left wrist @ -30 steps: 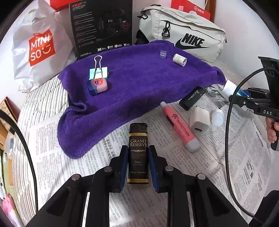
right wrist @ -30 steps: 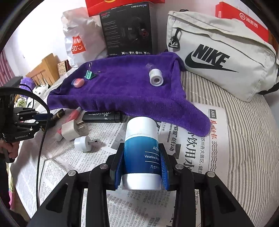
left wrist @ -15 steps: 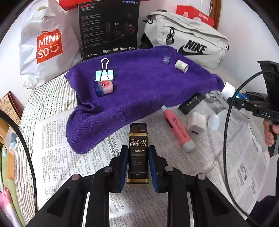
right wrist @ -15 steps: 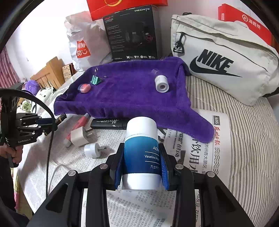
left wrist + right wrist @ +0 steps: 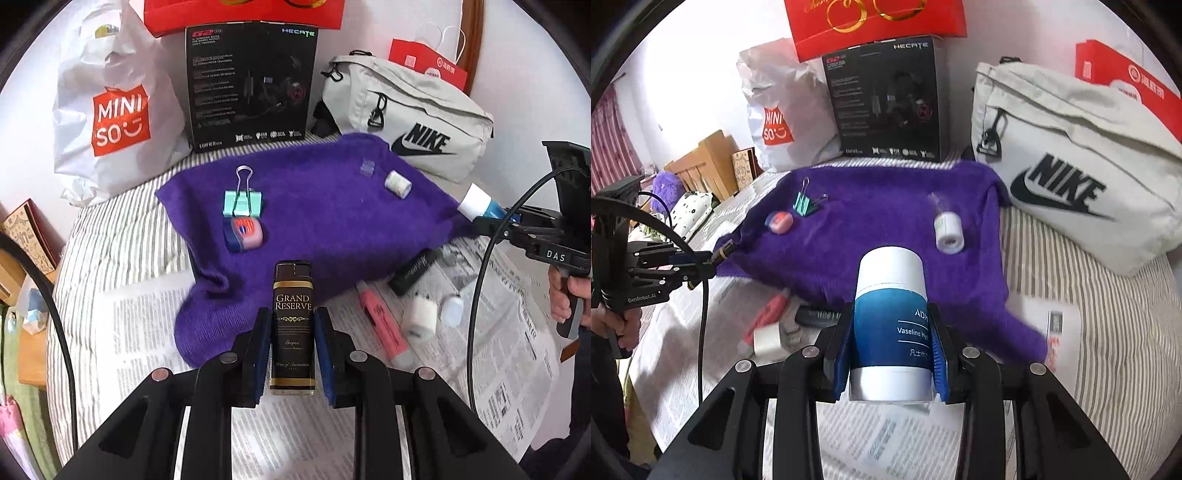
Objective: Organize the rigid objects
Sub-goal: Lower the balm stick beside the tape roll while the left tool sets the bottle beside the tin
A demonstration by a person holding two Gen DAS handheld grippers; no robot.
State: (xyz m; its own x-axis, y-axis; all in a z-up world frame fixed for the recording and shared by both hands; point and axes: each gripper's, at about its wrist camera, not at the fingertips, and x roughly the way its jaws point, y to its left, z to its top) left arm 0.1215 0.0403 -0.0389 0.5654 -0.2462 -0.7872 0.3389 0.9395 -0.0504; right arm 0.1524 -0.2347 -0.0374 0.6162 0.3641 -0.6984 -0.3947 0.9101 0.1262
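Left tongs (image 5: 292,350) tight on lighter (image 5: 292,326) — right tongs (image 5: 891,350) on Vaseline bottle (image 5: 891,321)

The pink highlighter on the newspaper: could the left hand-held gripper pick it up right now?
Probably not: the left hand-held gripper is shut on the Grand Reserve lighter. The pink highlighter lies uncovered nearby.

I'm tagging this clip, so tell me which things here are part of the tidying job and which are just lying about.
Job:
left gripper holding lighter
right gripper holding Vaseline bottle
purple towel
binder clip
pink pen

Lying about:
Nike bag
Miniso bag
headset box
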